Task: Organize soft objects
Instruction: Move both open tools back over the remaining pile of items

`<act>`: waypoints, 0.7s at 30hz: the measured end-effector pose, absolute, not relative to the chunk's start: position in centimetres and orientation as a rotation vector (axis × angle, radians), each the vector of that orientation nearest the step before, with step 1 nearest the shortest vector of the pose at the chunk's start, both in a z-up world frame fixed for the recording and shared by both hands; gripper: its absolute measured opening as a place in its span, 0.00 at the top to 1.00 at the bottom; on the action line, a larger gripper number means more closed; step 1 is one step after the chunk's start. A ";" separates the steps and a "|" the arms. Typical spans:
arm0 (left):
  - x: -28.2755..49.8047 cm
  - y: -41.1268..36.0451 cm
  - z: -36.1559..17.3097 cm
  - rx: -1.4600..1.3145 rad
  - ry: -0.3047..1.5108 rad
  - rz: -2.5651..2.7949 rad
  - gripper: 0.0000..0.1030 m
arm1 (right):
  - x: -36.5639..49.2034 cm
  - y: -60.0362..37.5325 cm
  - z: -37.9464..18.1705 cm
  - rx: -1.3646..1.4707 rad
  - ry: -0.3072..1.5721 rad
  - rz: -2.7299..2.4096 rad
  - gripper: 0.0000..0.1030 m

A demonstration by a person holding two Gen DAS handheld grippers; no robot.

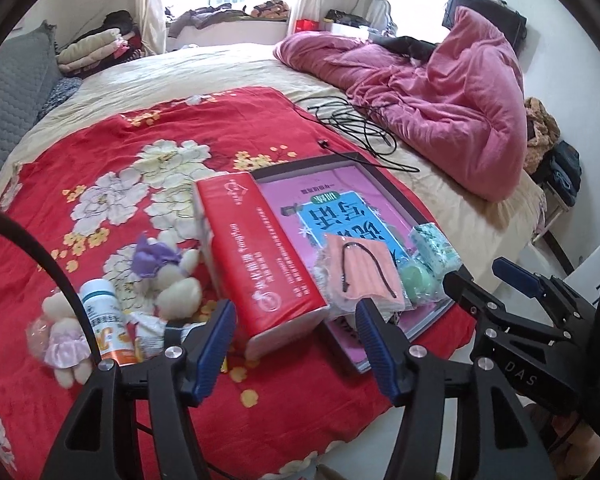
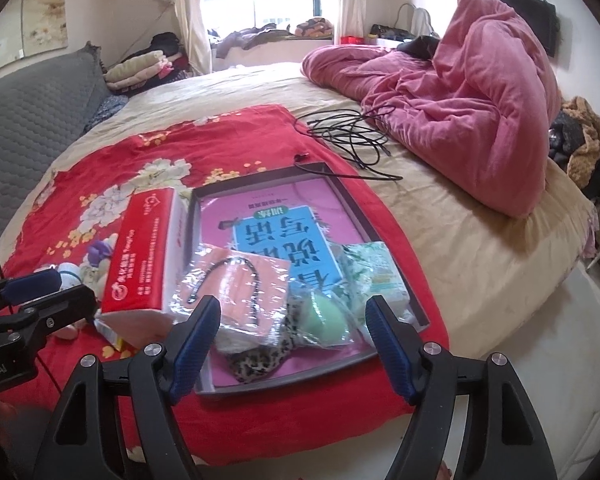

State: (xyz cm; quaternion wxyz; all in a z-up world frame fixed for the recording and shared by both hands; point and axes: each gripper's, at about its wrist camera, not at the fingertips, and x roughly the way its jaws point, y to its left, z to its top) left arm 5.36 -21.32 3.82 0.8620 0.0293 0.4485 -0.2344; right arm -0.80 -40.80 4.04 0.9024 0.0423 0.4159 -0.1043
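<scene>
Plainly, red tissue pack [image 1: 260, 256], Chinese lettering, "DAS" on right gripper [image 1: 480, 276].

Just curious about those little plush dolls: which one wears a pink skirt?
The plush doll lying nearest the camera, left of the orange-labelled bottle. The other plush, farther back beside the red tissue pack, wears purple.

red floral cloth [image 1: 112, 168], red tissue pack [image 1: 260, 252], pink duvet [image 1: 452, 108]
</scene>
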 end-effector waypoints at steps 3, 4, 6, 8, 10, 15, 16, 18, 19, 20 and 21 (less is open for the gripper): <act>5.1 -20.3 4.1 0.057 0.940 -0.475 0.37 | -0.7 -39.7 4.5 0.077 0.860 -0.198 0.26; 5.0 -19.8 4.2 0.055 0.937 -0.468 0.37 | -0.7 -39.4 4.6 0.074 0.858 -0.194 0.26; 4.8 -19.1 4.4 0.056 0.929 -0.456 0.36 | -0.6 -38.6 5.0 0.063 0.850 -0.181 0.26; 4.7 -18.1 4.7 0.053 0.921 -0.440 0.36 | -0.5 -37.8 5.2 0.051 0.847 -0.168 0.26; 4.6 -17.4 4.9 0.047 0.917 -0.422 0.35 | -0.3 -37.0 5.5 0.041 0.843 -0.156 0.25; 4.6 -15.5 5.4 0.027 0.912 -0.390 0.33 | 0.0 -35.1 6.2 0.021 0.832 -0.125 0.25; 4.6 -15.1 5.6 0.022 0.908 -0.385 0.33 | 0.0 -34.7 6.4 0.015 0.830 -0.118 0.25; 4.5 -14.3 5.7 0.013 0.905 -0.372 0.32 | 0.1 -33.9 6.8 0.004 0.823 -0.109 0.25; 4.5 -13.9 5.8 0.009 0.905 -0.366 0.32 | 0.2 -33.7 6.9 0.002 0.822 -0.102 0.25; 4.4 -13.4 5.9 0.002 0.905 -0.360 0.32 | 0.3 -33.3 7.0 -0.002 0.820 -0.096 0.25; 4.3 -13.1 5.9 -0.001 0.903 -0.358 0.32 | 0.3 -33.0 7.2 -0.006 0.819 -0.093 0.25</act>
